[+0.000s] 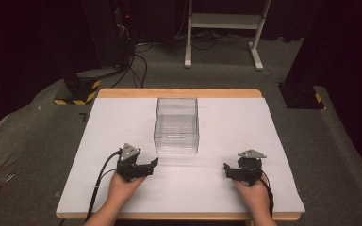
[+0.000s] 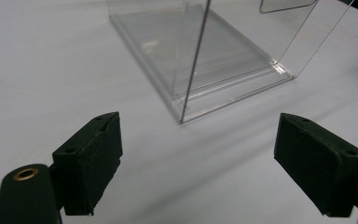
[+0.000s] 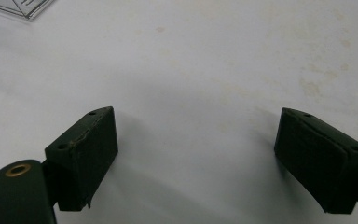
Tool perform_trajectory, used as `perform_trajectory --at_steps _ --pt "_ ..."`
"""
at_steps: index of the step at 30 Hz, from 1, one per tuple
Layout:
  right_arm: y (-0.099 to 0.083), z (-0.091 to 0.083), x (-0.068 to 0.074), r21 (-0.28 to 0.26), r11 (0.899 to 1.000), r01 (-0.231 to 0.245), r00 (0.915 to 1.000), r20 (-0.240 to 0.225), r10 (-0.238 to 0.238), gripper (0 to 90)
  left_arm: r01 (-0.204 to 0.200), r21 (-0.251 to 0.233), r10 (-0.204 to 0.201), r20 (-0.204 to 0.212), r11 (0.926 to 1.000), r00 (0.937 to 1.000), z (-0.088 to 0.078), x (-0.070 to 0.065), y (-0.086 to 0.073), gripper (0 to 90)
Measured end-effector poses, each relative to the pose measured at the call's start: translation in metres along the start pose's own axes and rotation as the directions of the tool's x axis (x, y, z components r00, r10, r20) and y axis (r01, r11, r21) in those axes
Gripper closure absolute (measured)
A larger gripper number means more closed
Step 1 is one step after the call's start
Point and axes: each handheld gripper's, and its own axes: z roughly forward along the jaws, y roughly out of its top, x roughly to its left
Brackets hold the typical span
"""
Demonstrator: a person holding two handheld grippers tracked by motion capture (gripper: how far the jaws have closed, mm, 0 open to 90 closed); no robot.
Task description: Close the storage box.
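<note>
High view, box: a clear plastic box stands upright at centre frame on the white table top, nothing visible inside it.
High view, left gripper: the left gripper sits at lower left of centre, tips aimed toward the box's near corner, just short of it. Nothing held.
High view, right gripper: the right gripper mirrors it at lower right of centre, well apart from the box, also carrying nothing.
High view, room: broad bare white surface to both sides of the box and between the two hands; the wooden table edge runs close behind the box at upper centre.
Left gripper view, tool: jaws spread wide, released. The box's near corner stands in the upper middle, between and beyond the pads.
Left gripper view, risk: those walls look thin and slick. I'd judge a push on one corner could skid or spin the box toward the far edge.
Right gripper view, tool: jaws spread wide over bare, faintly stained surface. One corner of the box peeks in at upper left.
Right gripper view, risk: a one-sided grip may flex a wall or tip the box.
</note>
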Motion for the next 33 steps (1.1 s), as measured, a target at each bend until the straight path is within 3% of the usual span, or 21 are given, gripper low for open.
perform_trajectory --at_steps 3,6,7,10,13,15,17,18,19,22,23,33 --pt "0.000 0.000 0.000 0.000 1.000 0.000 1.0000 0.000 0.000 13.2 0.020 0.015 -0.019 -0.036 0.9997 0.9992 -0.016 0.024 -0.012 17.1" --pt "0.000 0.000 0.000 0.000 1.000 0.001 1.0000 0.000 -0.001 13.2 0.025 0.027 -0.023 -0.052 0.9993 0.9984 -0.023 0.035 -0.017 18.2" --pt "0.000 0.000 0.000 -0.001 1.000 0.003 1.0000 0.001 -0.003 13.3 0.018 0.046 -0.013 -0.097 0.9988 0.9952 -0.031 0.048 -0.025 18.2" --pt "0.000 0.000 0.001 -0.002 1.000 0.002 1.0000 0.004 -0.002 13.4 0.022 0.063 -0.013 -0.132 0.9978 0.9912 -0.038 0.063 -0.031 17.7" --pt "0.000 0.000 0.001 -0.002 1.000 0.002 1.0000 0.005 -0.002 13.4 0.075 0.092 -0.066 -0.104 0.9929 0.9924 -0.042 0.077 -0.035 16.0" --pt "0.000 0.000 0.001 -0.002 1.000 0.003 1.0000 0.006 -0.003 13.4 0.080 0.095 -0.069 -0.116 0.9922 0.9909 -0.043 0.083 -0.038 15.8" --pt "0.000 0.000 0.001 -0.002 1.000 0.003 1.0000 0.008 -0.003 13.4 0.062 0.112 -0.044 -0.154 0.9918 0.9870 -0.042 0.086 -0.041 15.8" --pt "0.000 0.000 0.001 -0.002 1.000 0.003 1.0000 0.007 -0.003 13.4 0.062 0.112 -0.044 -0.154 0.9918 0.9870 -0.042 0.086 -0.041 15.8" --pt "0.000 0.000 0.001 -0.002 1.000 0.003 1.0000 0.007 -0.003 13.4 0.062 0.147 -0.034 -0.189 0.9872 0.9813 -0.038 0.087 -0.043 15.8" --pt "0.000 0.000 0.001 -0.002 1.000 0.003 1.0000 0.007 -0.003 13.4 0.049 0.172 -0.012 -0.208 0.9840 0.9780 -0.035 0.085 -0.042 14.8" --pt "0.000 0.000 0.001 -0.002 1.000 0.003 1.0000 0.007 -0.003 13.4 0.030 0.175 0.011 -0.228 0.9841 0.9737 -0.032 0.081 -0.043 14.3" --pt "0.000 0.000 0.001 -0.002 1.000 0.002 1.0000 0.006 -0.002 13.4 0.034 0.171 0.004 -0.217 0.9847 0.9761 -0.032 0.081 -0.043 15.2"
